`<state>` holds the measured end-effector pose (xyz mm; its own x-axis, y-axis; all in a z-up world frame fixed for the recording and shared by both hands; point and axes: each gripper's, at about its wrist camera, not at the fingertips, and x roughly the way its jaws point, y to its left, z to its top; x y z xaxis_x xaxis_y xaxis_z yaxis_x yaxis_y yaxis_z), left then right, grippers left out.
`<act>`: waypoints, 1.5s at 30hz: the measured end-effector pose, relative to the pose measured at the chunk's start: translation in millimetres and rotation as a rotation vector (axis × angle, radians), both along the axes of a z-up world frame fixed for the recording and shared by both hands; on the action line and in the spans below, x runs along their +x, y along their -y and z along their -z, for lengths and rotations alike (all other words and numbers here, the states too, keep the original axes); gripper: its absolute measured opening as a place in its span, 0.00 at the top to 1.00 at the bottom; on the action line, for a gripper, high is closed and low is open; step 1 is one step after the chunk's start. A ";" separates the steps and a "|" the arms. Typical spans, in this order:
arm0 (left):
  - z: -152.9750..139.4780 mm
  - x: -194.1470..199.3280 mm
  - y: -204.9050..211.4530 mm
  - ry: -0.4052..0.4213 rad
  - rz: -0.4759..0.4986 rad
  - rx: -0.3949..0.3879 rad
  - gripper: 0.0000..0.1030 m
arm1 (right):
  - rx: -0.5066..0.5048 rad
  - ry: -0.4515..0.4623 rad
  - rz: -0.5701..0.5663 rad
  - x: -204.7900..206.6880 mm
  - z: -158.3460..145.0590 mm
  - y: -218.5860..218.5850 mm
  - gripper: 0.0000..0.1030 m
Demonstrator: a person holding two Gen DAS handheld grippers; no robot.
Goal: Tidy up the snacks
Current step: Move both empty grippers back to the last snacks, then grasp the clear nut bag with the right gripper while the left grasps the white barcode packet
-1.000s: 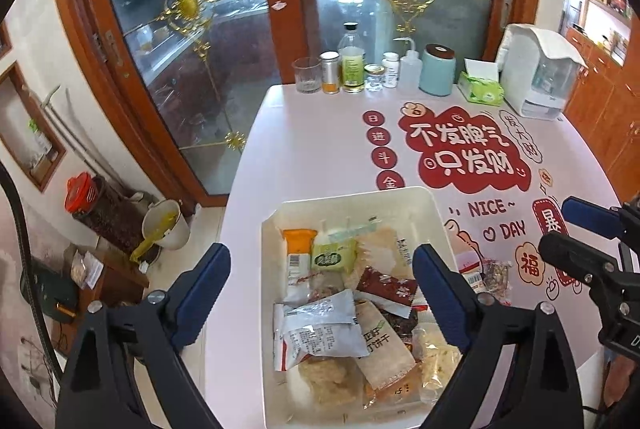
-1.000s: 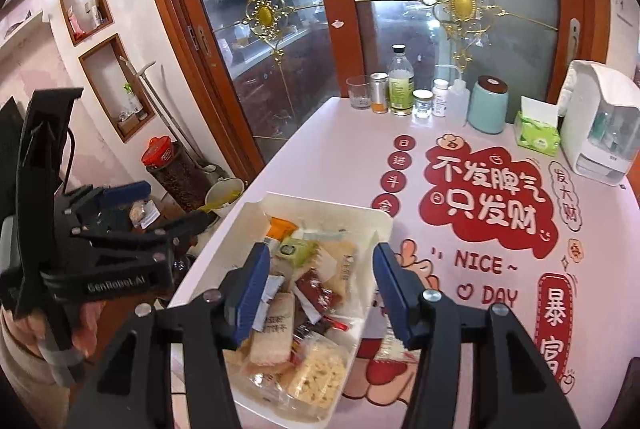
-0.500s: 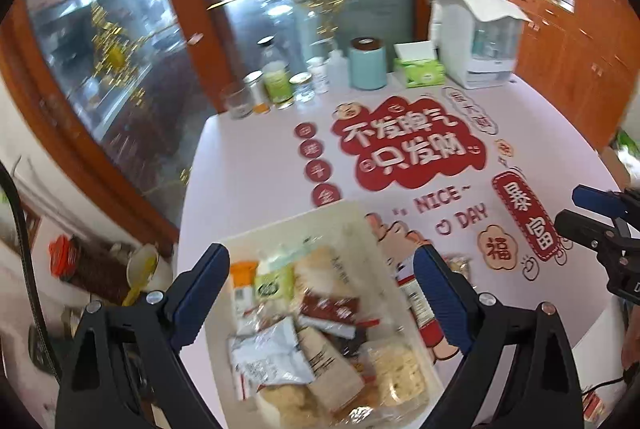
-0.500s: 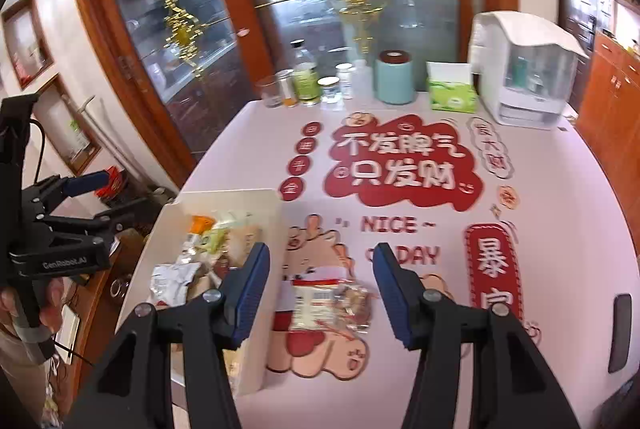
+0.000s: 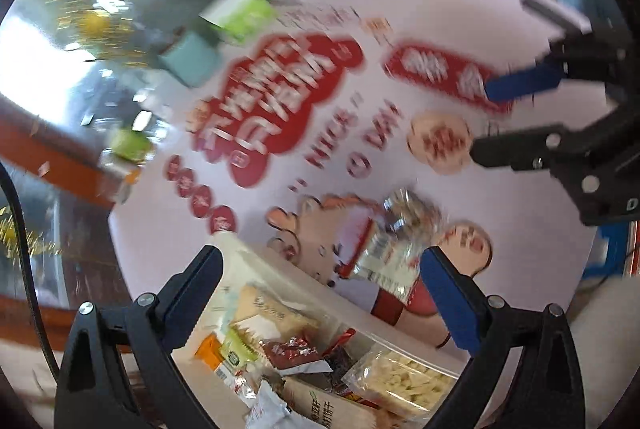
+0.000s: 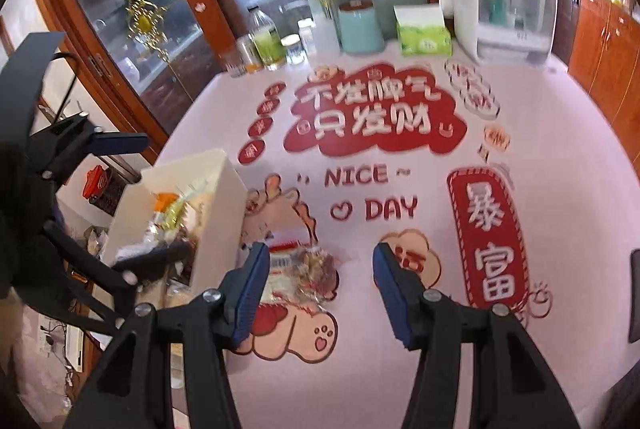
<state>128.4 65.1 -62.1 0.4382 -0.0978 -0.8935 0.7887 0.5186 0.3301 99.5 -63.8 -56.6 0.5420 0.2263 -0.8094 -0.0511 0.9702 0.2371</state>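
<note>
A white tray (image 5: 280,269) full of snack packets stands at the table's near left edge; it also shows in the right wrist view (image 6: 224,197). One clear snack packet (image 5: 396,249) lies loose on the table just right of the tray, seen in the right wrist view (image 6: 308,269) too. My left gripper (image 5: 320,293) is open and empty, tilted over the tray's right side. My right gripper (image 6: 320,289) is open and empty, low over the table with the loose packet by its left finger. The left wrist view is blurred.
Bottles and jars (image 6: 268,45), a teal canister (image 6: 360,29), a green tissue box (image 6: 424,37) and a white appliance (image 6: 500,17) line the table's far edge. The table (image 6: 400,369) has a red-printed white cover. Glass doors stand behind; the floor drops off left.
Both grippers have swung right, away from the tray toward the loose packet. The left gripper has rolled and dropped closer to the table. Both jaws have stayed open.
</note>
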 end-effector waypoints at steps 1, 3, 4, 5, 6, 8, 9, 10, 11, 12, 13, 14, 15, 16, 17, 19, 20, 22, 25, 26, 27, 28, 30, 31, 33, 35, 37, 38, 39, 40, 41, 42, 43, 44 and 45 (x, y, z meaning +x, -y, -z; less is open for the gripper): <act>13.0 6.4 5.5 -0.029 0.002 0.034 0.04 | 0.002 -0.013 0.003 1.3 7.2 0.1 0.47; 32.1 14.8 11.1 -0.094 -0.001 0.067 0.04 | 0.015 -0.053 0.001 7.3 28.6 0.3 0.47; 42.1 19.9 14.8 -0.123 -0.002 0.084 0.04 | 0.018 -0.070 0.000 9.8 38.0 -0.3 0.47; 50.0 22.0 16.1 -0.137 -0.001 0.098 0.04 | 0.023 -0.097 0.000 14.3 51.7 -1.8 0.47; 57.9 25.1 18.3 -0.157 0.003 0.116 0.04 | 0.027 -0.113 -0.002 17.3 60.6 -3.6 0.47; 71.3 30.1 20.7 -0.191 0.011 0.143 0.04 | 0.033 -0.151 -0.005 25.9 82.4 -9.0 0.47; 76.4 31.8 21.9 -0.216 0.019 0.152 0.04 | 0.041 -0.169 -0.006 30.3 91.9 -11.6 0.47; 80.9 33.6 22.7 -0.235 0.027 0.158 0.04 | 0.048 -0.181 -0.007 33.2 97.4 -13.2 0.47; 84.3 35.7 23.2 -0.246 0.029 0.167 0.04 | 0.060 -0.192 -0.009 37.4 105.0 -15.6 0.47; 87.0 37.2 23.0 -0.258 0.032 0.173 0.04 | 0.074 -0.199 -0.006 42.5 113.7 -18.1 0.47; 90.0 39.0 22.7 -0.272 0.036 0.178 0.04 | 0.086 -0.204 -0.001 45.3 116.9 -18.7 0.47; 93.1 41.7 22.0 -0.281 0.039 0.181 0.04 | 0.092 -0.221 0.001 49.6 122.8 -19.5 0.47; 93.9 42.9 21.0 -0.286 0.040 0.181 0.04 | 0.098 -0.234 -0.003 53.6 129.0 -21.4 0.47; 95.2 44.1 19.3 -0.303 0.040 0.177 0.04 | 0.120 -0.232 -0.011 55.3 131.9 -22.1 0.47; 95.5 48.3 19.0 -0.313 0.040 0.174 0.04 | 0.138 -0.239 -0.018 56.6 134.9 -23.1 0.47; 96.4 52.7 17.8 -0.330 0.035 0.166 0.04 | 0.142 -0.232 -0.029 57.1 138.9 -26.6 0.48; 97.5 55.0 16.6 -0.337 0.033 0.164 0.04 | 0.133 -0.227 -0.034 56.7 139.7 -28.9 0.48; 100.6 58.2 14.6 -0.347 0.023 0.164 0.04 | 0.132 -0.212 -0.045 56.8 140.8 -31.7 0.55; 105.1 62.9 17.1 -0.361 0.014 0.171 0.04 | 0.128 -0.199 -0.023 55.6 140.1 -27.7 0.56; 106.9 63.3 18.1 -0.365 0.015 0.173 0.04 | 0.121 -0.196 -0.013 55.2 140.1 -25.3 0.56; 109.2 62.9 20.0 -0.371 0.020 0.176 0.04 | 0.121 -0.198 0.002 53.6 140.1 -20.7 0.56; 112.3 63.3 22.3 -0.374 0.027 0.181 0.04 | 0.125 -0.201 0.018 52.7 139.9 -15.5 0.56; 119.1 60.4 27.9 -0.376 0.049 0.199 0.04 | 0.133 -0.207 0.060 48.3 139.7 -1.5 0.56; 123.1 59.4 30.4 -0.377 0.061 0.208 0.04 | 0.135 -0.209 0.075 46.0 139.2 4.3 0.57; 130.9 54.3 36.2 -0.375 0.084 0.235 0.04 | 0.142 -0.212 0.108 39.1 138.5 17.1 0.57; 139.6 48.7 40.7 -0.379 0.109 0.261 0.04 | 0.148 -0.211 0.135 32.4 136.4 27.5 0.57; 148.0 42.4 43.9 -0.378 0.133 0.291 0.04 | 0.154 -0.210 0.153 27.3 134.8 34.6 0.57; 151.9 39.4 45.0 -0.370 0.144 0.308 0.04 | 0.155 -0.210 0.158 26.0 134.1 35.9 0.57; 154.2 37.7 45.5 -0.369 0.150 0.316 0.04 | 0.157 -0.209 0.164 24.1 133.3 37.5 0.57; 156.0 36.3 46.4 -0.375 0.153 0.320 0.04 | 0.161 -0.207 0.169 23.1 132.9 38.3 0.57; 157.5 35.5 47.3 -0.378 0.153 0.323 0.04 | 0.166 -0.206 0.173 21.7 132.4 38.8 0.57; 158.8 35.1 48.2 -0.377 0.152 0.327 0.04 | 0.171 -0.205 0.176 20.3 131.6 38.6 0.57; 160.1 35.2 49.0 -0.376 0.151 0.330 0.04 | 0.173 -0.203 0.177 18.8 130.8 38.1 0.57; 161.4 34.7 49.4 -0.378 0.150 0.332 0.04 | 0.173 -0.202 0.178 18.0 130.3 37.3 0.57; 162.7 34.4 49.8 -0.383 0.150 0.334 0.04 | 0.173 -0.201 0.179 17.2 129.9 36.2 0.57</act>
